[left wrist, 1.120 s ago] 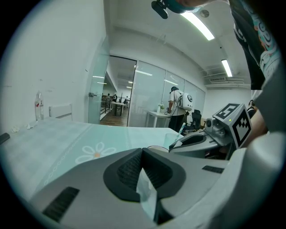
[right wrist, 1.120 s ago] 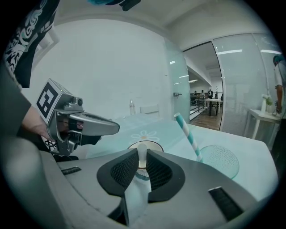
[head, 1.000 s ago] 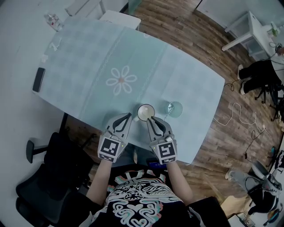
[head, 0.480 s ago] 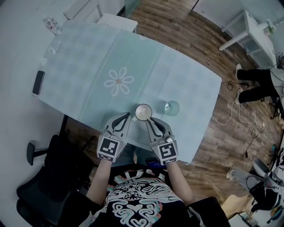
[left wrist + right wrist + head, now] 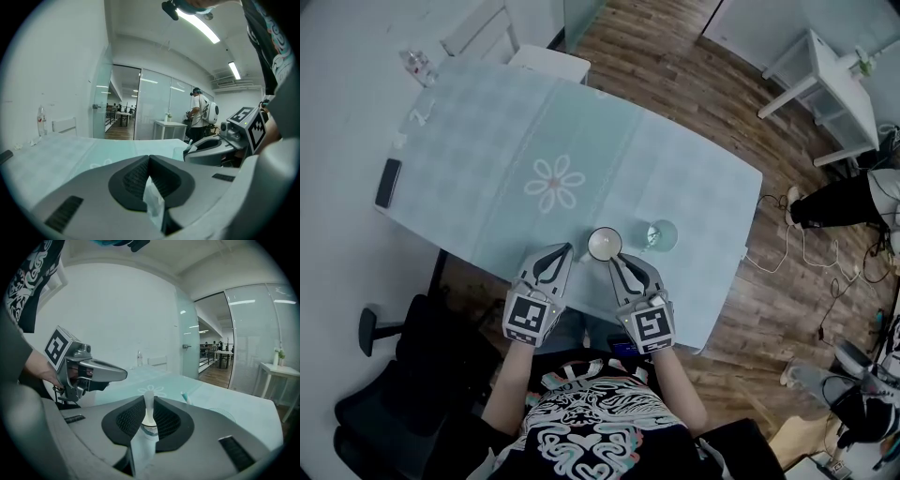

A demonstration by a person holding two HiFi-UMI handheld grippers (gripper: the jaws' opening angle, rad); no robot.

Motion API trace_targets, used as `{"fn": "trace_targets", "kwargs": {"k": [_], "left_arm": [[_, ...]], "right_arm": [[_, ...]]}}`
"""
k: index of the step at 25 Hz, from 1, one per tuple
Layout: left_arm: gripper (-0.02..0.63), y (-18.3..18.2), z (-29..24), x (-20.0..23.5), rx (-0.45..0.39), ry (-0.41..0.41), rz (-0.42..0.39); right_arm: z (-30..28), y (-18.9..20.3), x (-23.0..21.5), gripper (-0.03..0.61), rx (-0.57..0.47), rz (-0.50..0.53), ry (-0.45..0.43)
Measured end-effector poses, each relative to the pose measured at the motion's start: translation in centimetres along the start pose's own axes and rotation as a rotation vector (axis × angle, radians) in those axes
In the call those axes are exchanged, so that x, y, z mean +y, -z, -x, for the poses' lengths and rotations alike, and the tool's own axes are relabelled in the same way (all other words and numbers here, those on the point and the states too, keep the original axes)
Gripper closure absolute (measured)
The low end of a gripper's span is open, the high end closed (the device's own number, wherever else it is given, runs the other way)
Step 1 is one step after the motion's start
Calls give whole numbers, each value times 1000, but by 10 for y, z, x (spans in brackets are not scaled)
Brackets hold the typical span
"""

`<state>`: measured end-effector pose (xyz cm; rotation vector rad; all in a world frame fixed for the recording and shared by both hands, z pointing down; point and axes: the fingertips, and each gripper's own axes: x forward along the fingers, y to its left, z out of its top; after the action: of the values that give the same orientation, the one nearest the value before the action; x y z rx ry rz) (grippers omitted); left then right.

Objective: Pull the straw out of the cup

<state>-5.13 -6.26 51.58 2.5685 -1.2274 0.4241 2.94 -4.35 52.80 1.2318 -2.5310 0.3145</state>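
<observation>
Straw [image 5: 149, 405] is the story, but sweep from the left first. The left gripper [image 5: 568, 248] idles at the counter [image 5: 675, 169] edge, jaws closed tip to tip. At its 3 o'clock the cup [image 5: 605, 244] sits exactly where it was a second ago. The right gripper [image 5: 614, 257], at the cup's 5 o'clock, pinches the white straw upright between narrow jaws. Barely anything has changed, so the pull looks only just begun.
</observation>
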Motion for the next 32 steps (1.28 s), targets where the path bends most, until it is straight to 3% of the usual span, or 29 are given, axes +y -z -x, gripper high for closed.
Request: {"fn": "trace_targets", "kwargs": {"k": [9, 32], "left_arm": [[611, -10, 3, 0, -19, 14, -24], [611, -37, 13, -11, -81, 13, -49]], "right_arm": [[5, -15, 7, 511, -21, 63, 15], [26, -45, 7, 511, -68, 110, 8]]}}
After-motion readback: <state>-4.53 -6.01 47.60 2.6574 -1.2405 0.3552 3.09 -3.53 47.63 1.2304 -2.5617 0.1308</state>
